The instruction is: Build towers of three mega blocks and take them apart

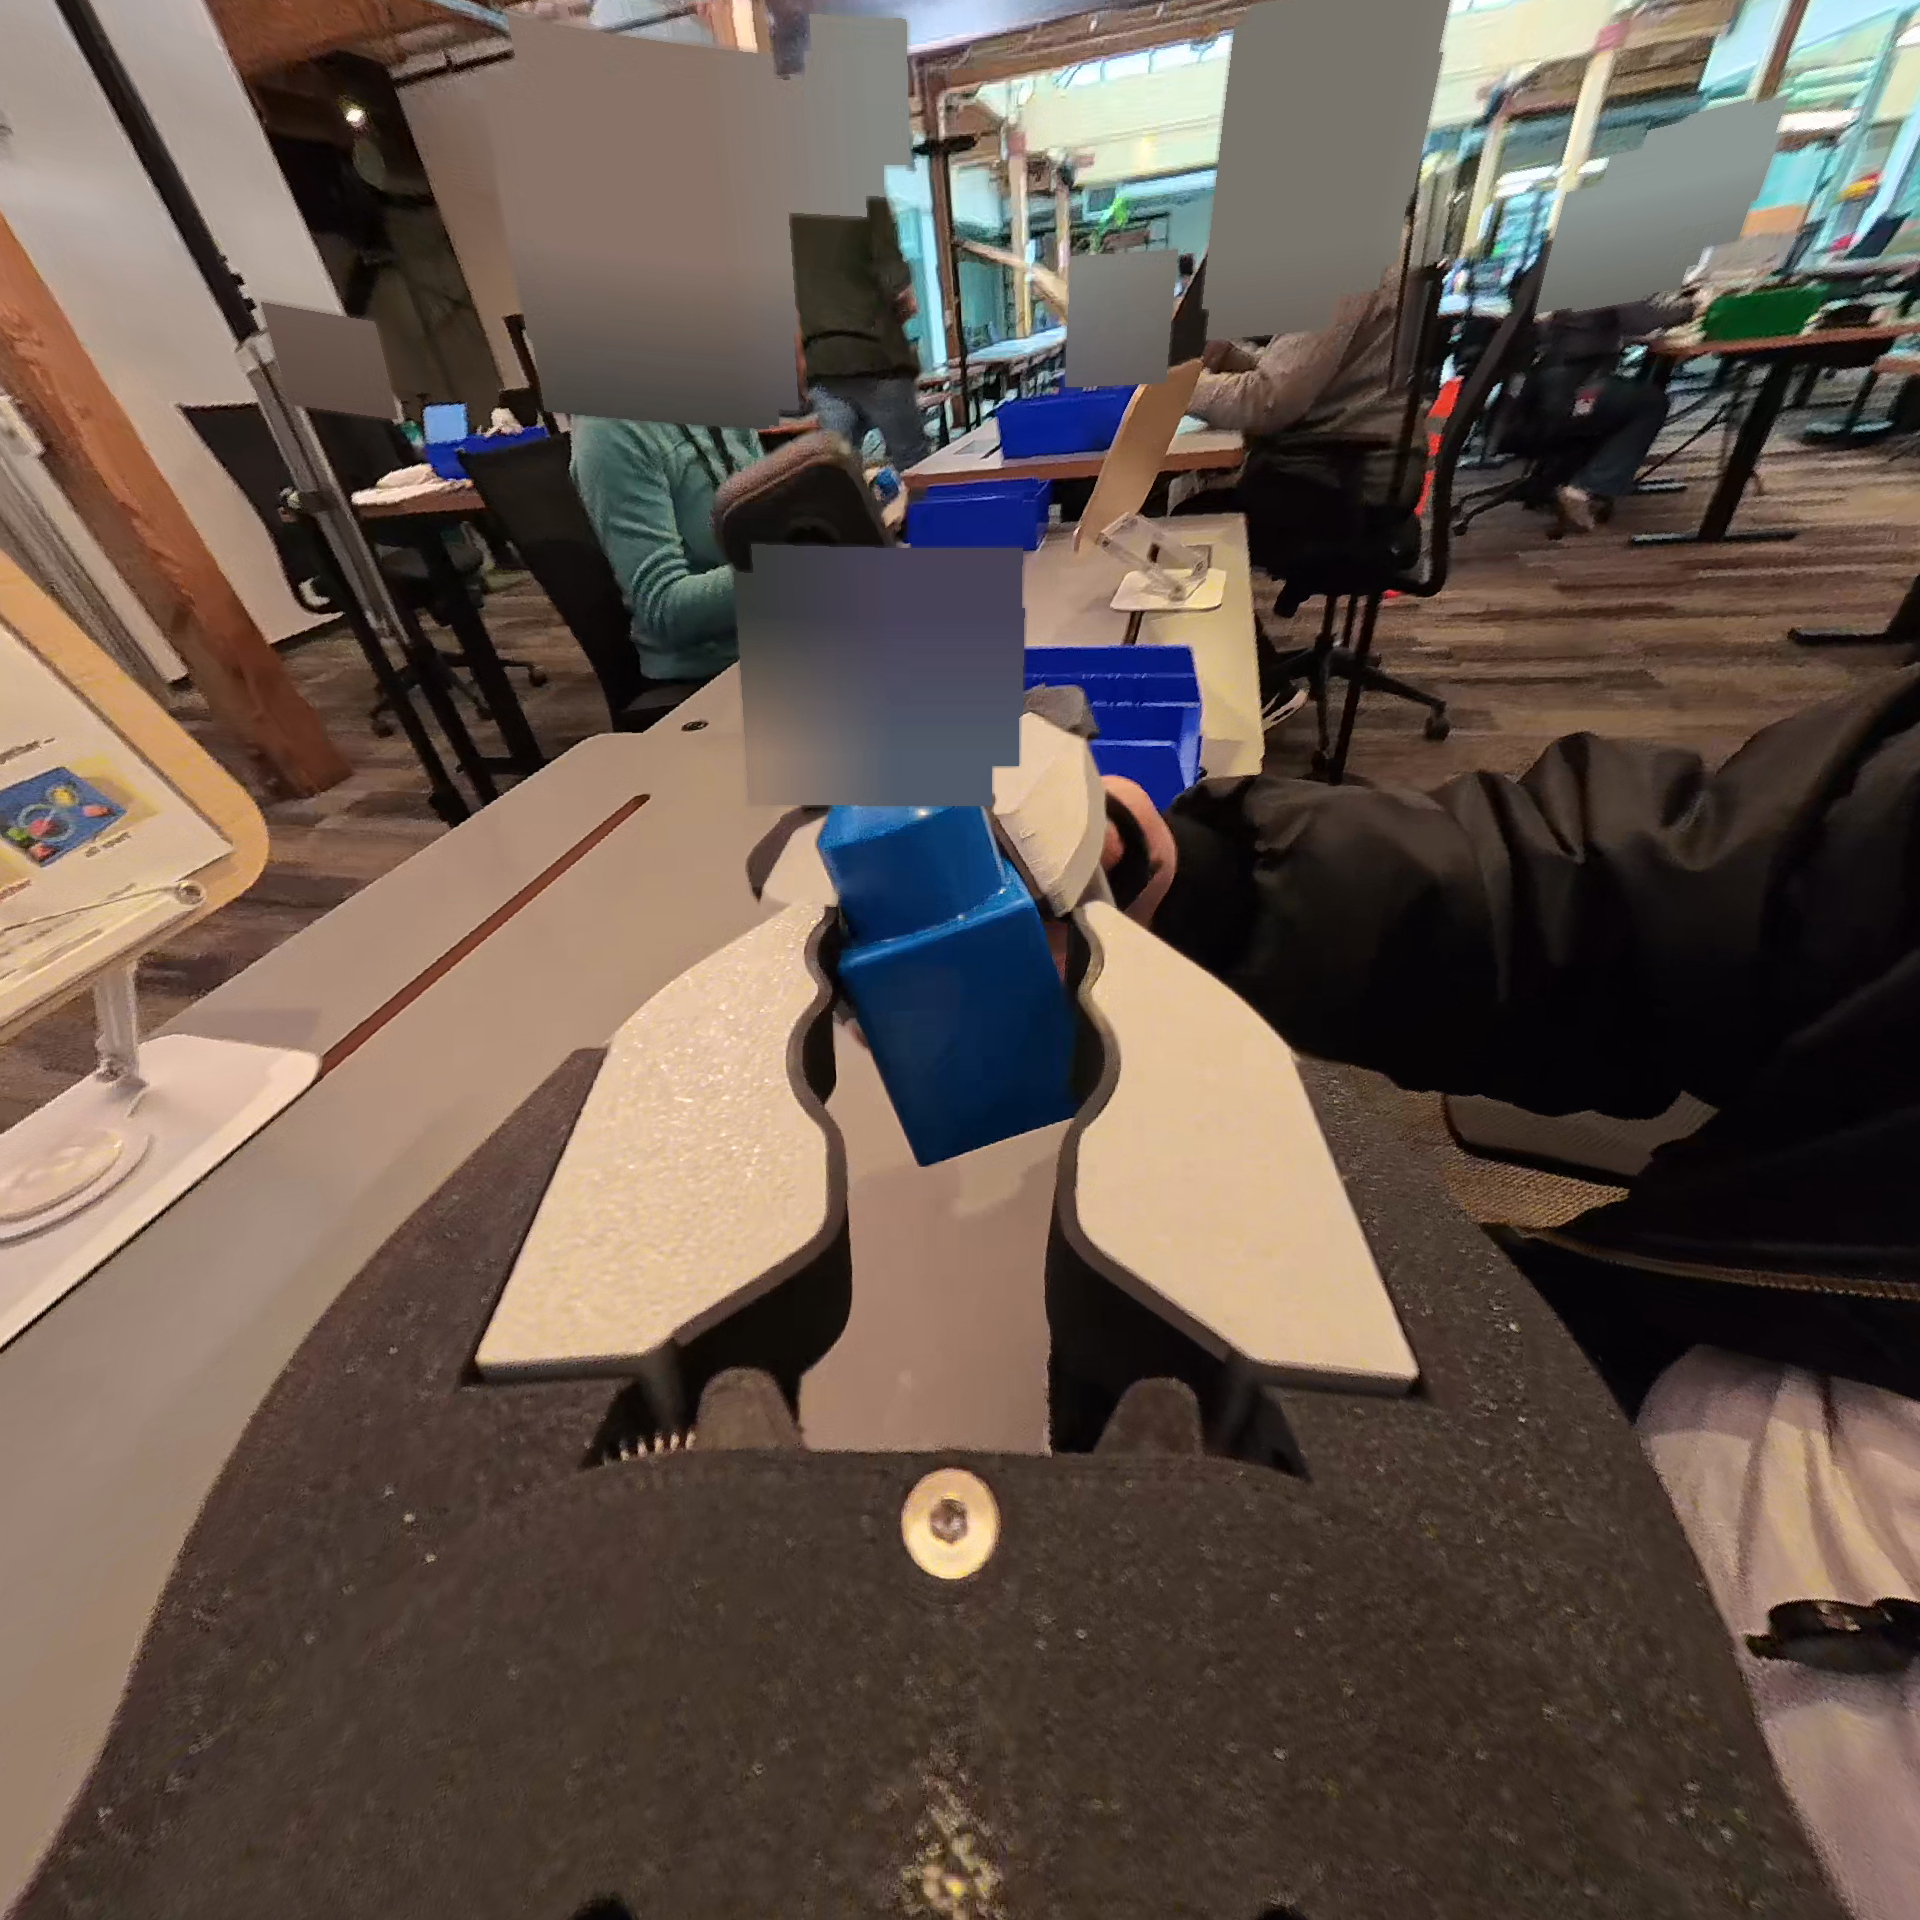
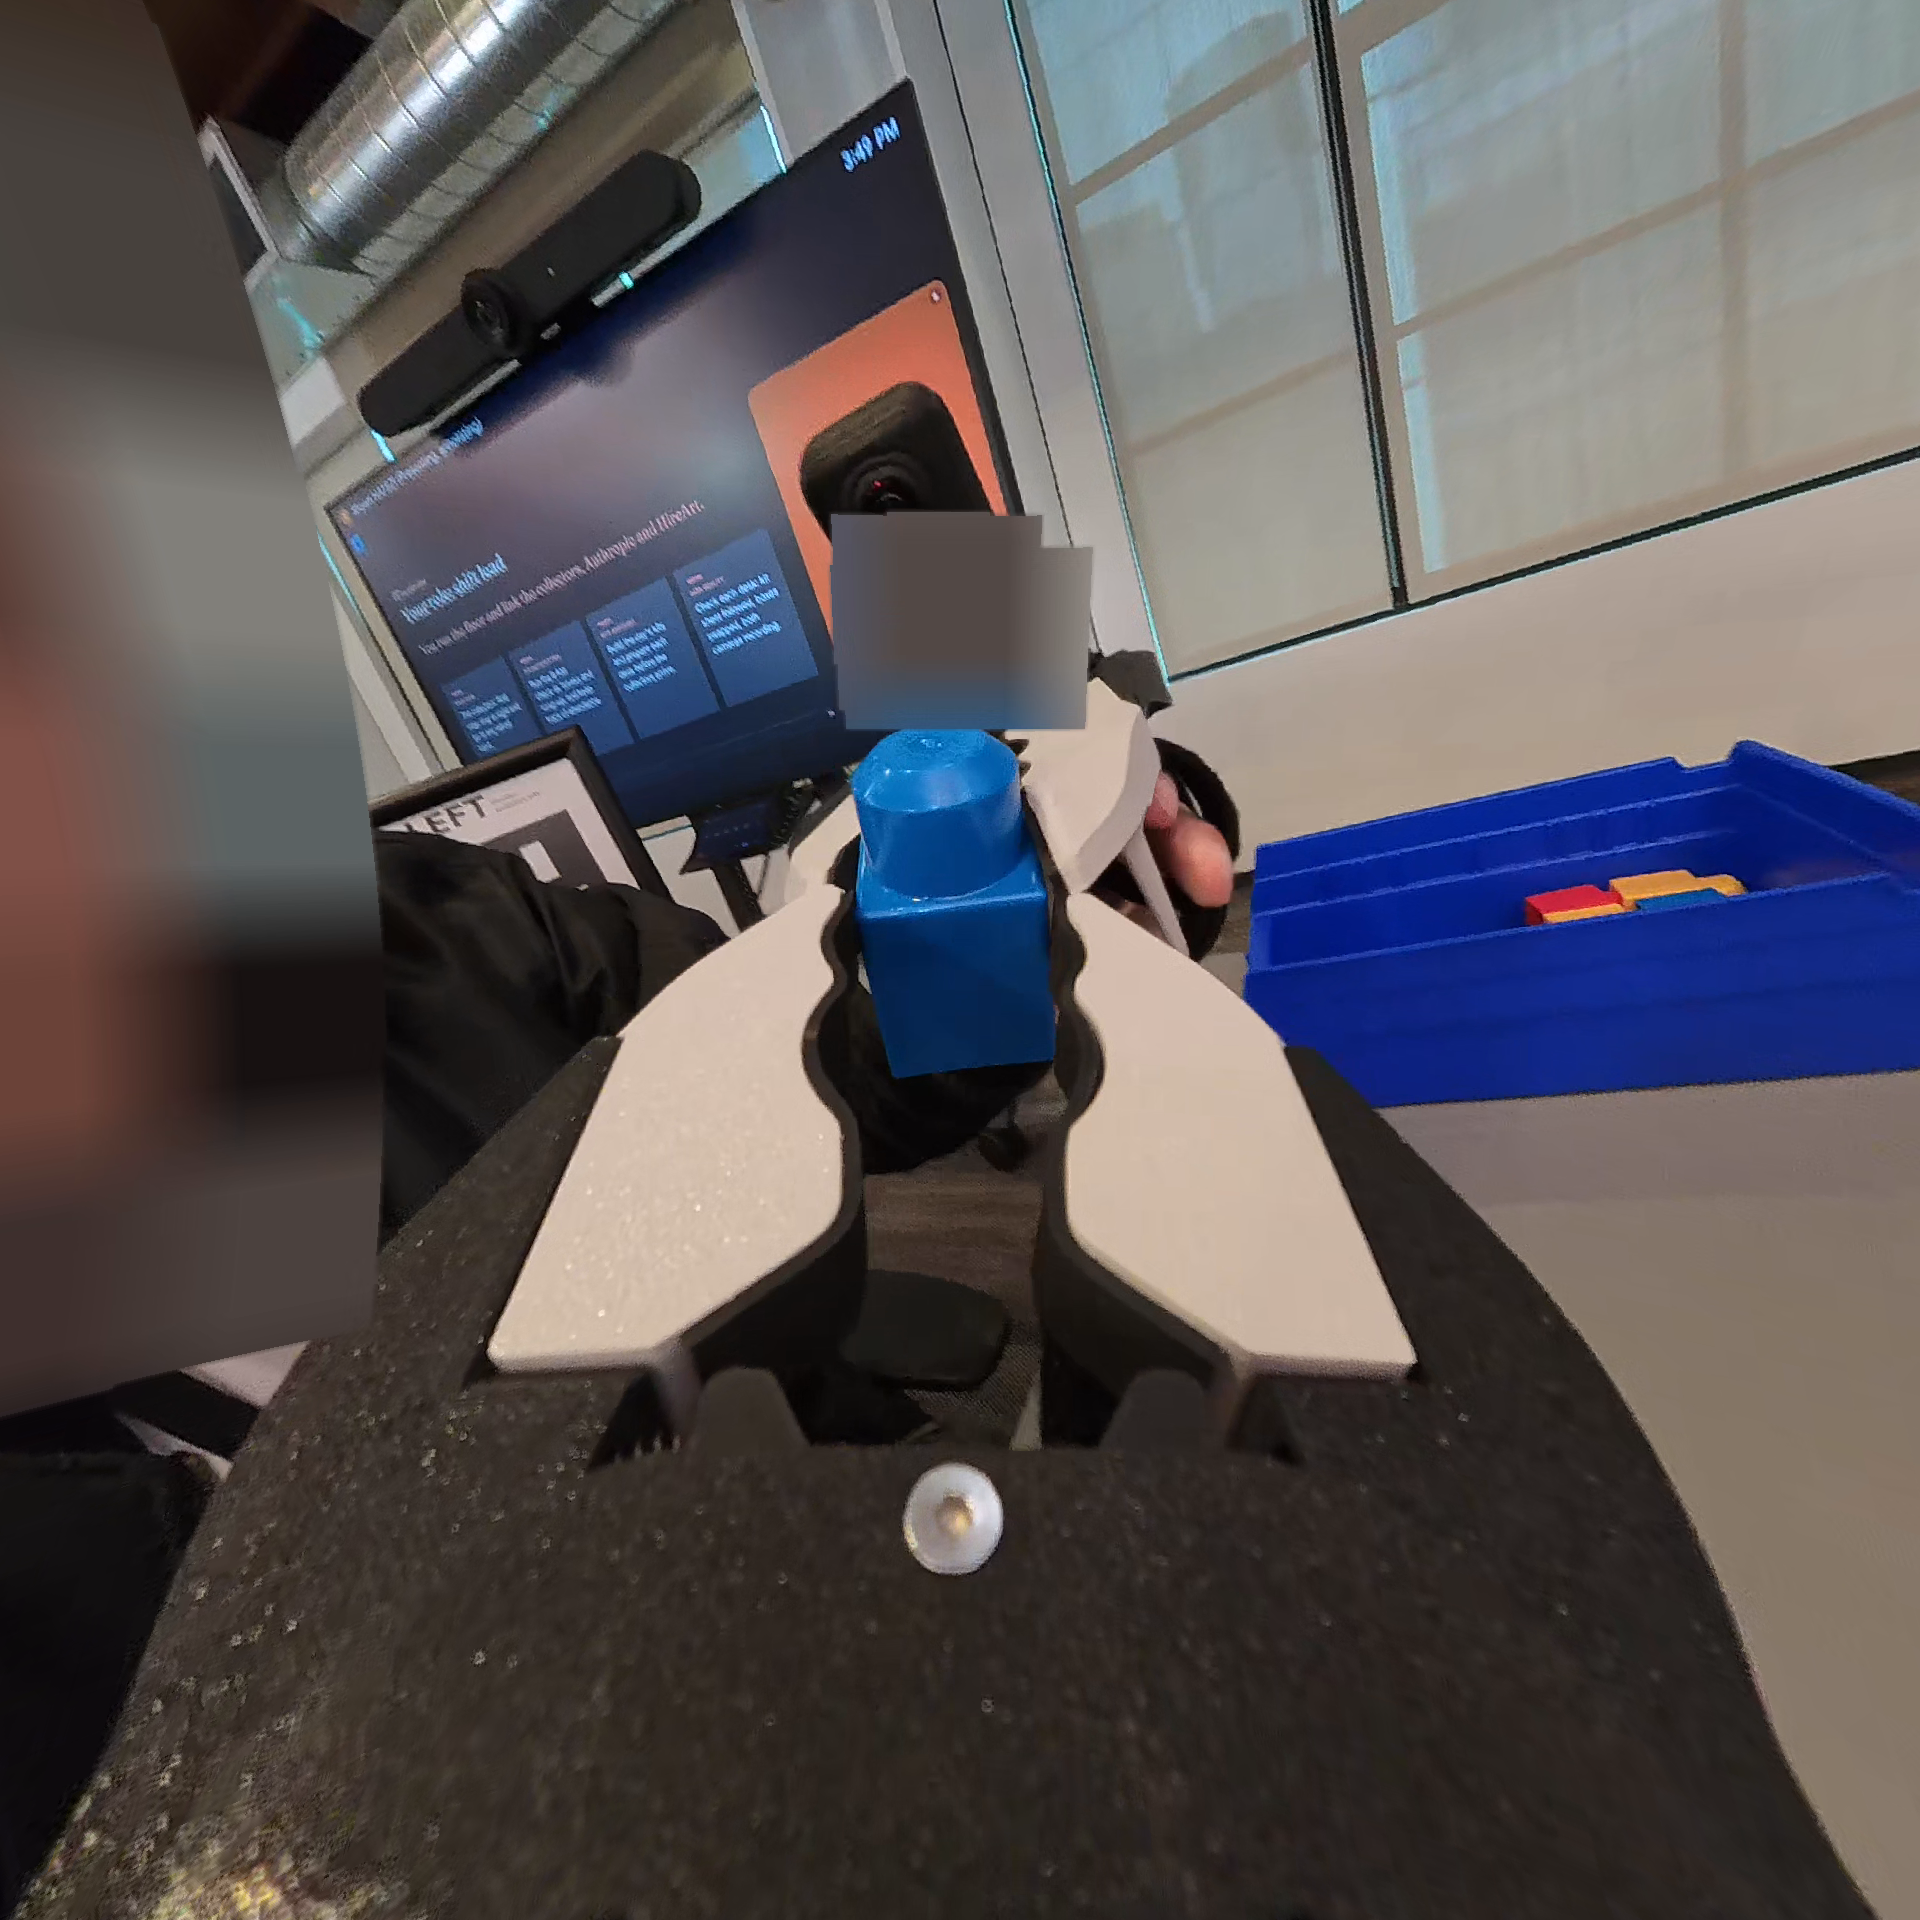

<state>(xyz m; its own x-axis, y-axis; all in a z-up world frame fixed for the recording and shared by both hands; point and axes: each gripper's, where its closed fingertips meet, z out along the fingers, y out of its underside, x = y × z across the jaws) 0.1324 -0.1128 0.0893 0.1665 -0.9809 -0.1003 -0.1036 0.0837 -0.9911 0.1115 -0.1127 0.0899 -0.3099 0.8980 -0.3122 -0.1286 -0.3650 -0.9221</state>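
A: Where is the block?
B: The left gripper (image 1: 951,997) pinches a blue block (image 1: 961,1029) at its tips, tilted, above the table (image 1: 436,935).
A: And the right?
B: The right gripper (image 2: 956,977) pinches a blue block (image 2: 956,977) too, stud pointing away; the bin (image 2: 1558,997) sits right.

The left white-fingered gripper with black body (image 1: 951,1023) is closed on a blue plastic block (image 1: 961,1029), held above the table. The right white-fingered gripper with black body (image 2: 956,971) faces it, closed on another blue plastic block (image 2: 956,977). A black sleeve (image 1: 1507,914) shows behind
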